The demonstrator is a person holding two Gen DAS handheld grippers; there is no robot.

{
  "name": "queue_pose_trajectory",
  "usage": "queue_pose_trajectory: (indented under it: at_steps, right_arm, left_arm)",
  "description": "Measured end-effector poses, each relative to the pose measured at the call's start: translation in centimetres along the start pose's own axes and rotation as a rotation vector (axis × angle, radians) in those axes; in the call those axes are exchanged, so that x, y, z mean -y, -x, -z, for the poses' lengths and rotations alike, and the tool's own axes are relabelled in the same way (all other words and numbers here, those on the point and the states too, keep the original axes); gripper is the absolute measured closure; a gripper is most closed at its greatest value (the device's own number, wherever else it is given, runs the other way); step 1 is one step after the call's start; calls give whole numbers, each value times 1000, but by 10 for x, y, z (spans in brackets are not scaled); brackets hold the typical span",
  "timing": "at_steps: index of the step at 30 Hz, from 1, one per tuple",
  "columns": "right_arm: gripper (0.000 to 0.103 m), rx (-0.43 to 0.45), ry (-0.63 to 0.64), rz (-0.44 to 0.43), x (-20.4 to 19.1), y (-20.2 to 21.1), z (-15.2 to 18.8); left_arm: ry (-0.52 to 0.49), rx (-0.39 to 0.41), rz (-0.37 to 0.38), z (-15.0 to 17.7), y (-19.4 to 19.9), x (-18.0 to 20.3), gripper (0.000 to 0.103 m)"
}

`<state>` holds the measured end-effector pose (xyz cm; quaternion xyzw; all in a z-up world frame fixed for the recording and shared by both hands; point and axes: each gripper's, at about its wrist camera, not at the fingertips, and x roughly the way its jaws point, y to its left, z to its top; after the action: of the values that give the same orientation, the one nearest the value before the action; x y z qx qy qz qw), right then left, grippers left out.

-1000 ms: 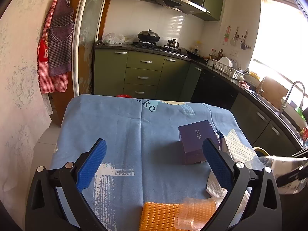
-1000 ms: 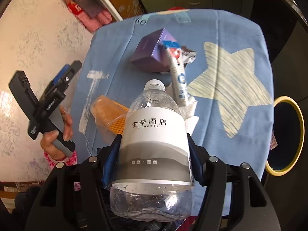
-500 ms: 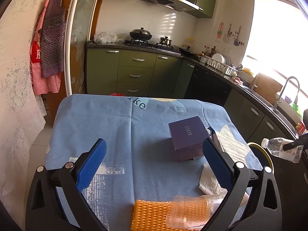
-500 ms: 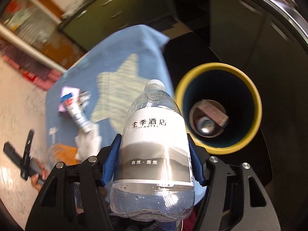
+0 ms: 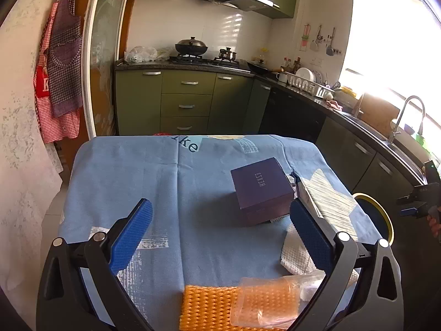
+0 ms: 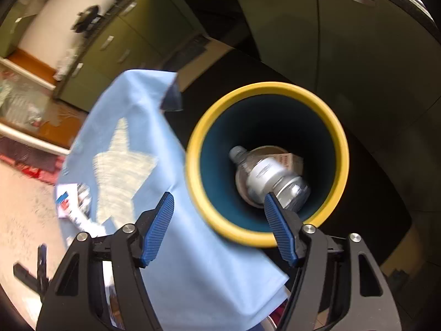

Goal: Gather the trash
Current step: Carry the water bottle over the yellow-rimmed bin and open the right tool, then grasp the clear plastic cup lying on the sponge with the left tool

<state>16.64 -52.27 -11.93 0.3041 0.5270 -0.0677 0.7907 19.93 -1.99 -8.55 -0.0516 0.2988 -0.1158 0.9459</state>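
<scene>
Right gripper (image 6: pixel 219 207) pointed steeply down, jaws opening, nothing btwn pads. Left gripper (image 5: pixel 219 222) angled slightly down, jaws wide apart, empty; blue pads (image 5: pixel 132 234) visible.

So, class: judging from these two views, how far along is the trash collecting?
Done: the water bottle lies inside the yellow-rimmed bin, on earlier trash. In hand: nothing; the right gripper has its jaws opening, empty, above the bin, and the left gripper is open. Left on the table: purple box, plastic cup, orange mesh, white napkin.
</scene>
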Motion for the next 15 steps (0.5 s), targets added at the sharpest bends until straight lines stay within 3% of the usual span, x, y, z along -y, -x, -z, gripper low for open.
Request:
queue_pose_trajectory:
  at_steps: [7,11,15]
  right_arm:
    - [35,15,56,-127,-12,13,59]
    - [35,1,83,-150,-13,13,75]
    - [35,9,124,-145,-20,14,83]
  left_arm:
    - [-37,-36,41,3,-1,13,5]
    - [-82,-121,125,8,1,25,5]
    - [-155,-181,155,21,7,37,5]
